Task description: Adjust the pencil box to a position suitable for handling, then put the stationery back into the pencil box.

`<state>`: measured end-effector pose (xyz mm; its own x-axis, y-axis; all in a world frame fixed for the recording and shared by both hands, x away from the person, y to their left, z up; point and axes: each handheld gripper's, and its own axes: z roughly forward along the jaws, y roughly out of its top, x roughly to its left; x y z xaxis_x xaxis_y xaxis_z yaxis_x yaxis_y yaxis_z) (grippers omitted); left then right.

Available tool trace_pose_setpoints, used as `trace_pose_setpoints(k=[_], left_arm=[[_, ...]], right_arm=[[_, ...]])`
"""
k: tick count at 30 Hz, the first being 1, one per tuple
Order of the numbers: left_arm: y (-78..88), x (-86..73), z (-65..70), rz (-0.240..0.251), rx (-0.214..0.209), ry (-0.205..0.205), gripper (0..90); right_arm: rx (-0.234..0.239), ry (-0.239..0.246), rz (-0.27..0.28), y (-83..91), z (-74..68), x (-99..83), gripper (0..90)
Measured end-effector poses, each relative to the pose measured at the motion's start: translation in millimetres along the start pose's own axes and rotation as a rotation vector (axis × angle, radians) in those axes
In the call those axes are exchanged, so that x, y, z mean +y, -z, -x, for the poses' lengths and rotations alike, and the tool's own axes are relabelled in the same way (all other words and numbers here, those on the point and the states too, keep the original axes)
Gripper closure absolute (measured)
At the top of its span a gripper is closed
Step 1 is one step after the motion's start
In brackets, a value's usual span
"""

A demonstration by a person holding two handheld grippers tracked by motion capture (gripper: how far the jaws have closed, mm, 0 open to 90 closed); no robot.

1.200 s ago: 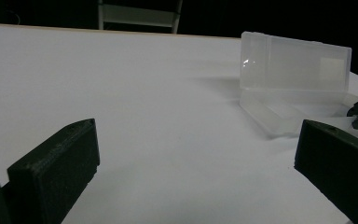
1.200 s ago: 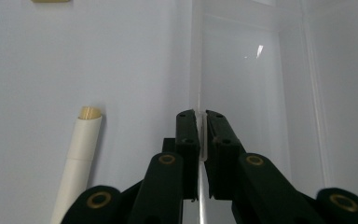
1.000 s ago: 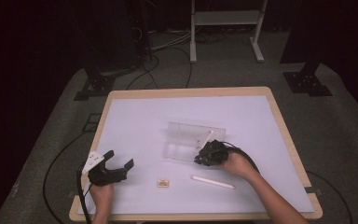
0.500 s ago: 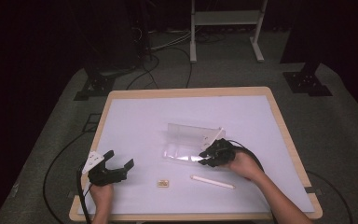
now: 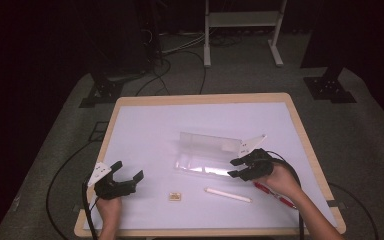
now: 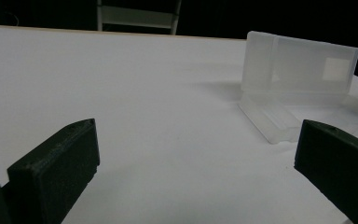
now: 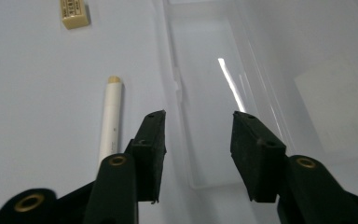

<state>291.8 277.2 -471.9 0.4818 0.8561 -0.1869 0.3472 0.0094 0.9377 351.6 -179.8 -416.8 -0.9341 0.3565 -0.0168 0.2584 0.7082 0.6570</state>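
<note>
A clear plastic box (image 5: 202,164) lies open mid-table, its lid (image 5: 210,142) standing up behind the tray. My right gripper (image 5: 234,168) is at the tray's right end. Its jaws have just been opening and it is open, with nothing between the pads. In the right gripper view this gripper (image 7: 198,121) hovers over the near end of the tray (image 7: 205,93). My left gripper (image 5: 128,171) rests wide open near the table's front left corner, far from the box. In the left gripper view, this gripper (image 6: 196,135) faces the box (image 6: 298,70) across bare table.
A white stick-shaped pen (image 5: 227,195) lies in front of the box, also seen as the white pen (image 7: 111,116) left of my right jaws. A small tan eraser (image 5: 174,197) sits near the front edge. A red pen (image 5: 275,195) lies under the right hand.
The right gripper has drawn back to the right from the box's end and its jaws have spread apart. The left gripper has stayed where it was.
</note>
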Motion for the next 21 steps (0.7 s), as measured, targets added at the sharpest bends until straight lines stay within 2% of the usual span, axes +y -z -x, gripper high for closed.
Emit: trace_pose_setpoints(k=[7,10,14,19,21], left_arm=[[-0.1,-0.2,0.8,-0.005,0.005,-0.002,0.0],[-0.6,-0.1,1.2,-0.009,0.008,-0.016,0.0],[-0.4,-0.1,1.2,-0.007,0.01,-0.014,0.0],[-0.4,0.3,-0.2,-0.002,0.012,0.003,0.0],[-0.5,0.2,0.3,-0.004,0.012,-0.002,0.0]], right_arm=[[-0.023,-0.053,0.023,14.5,-4.2,-22.9,50.4],[-0.048,-0.079,0.021,20.2,-4.4,-35.8,48.5],[-0.067,-0.1,0.035,29.1,-5.3,-48.9,48.3],[-0.079,-0.113,0.011,36.5,-10.3,-61.9,49.5],[-0.088,-0.116,0.003,38.8,-12.3,-67.8,51.3]])
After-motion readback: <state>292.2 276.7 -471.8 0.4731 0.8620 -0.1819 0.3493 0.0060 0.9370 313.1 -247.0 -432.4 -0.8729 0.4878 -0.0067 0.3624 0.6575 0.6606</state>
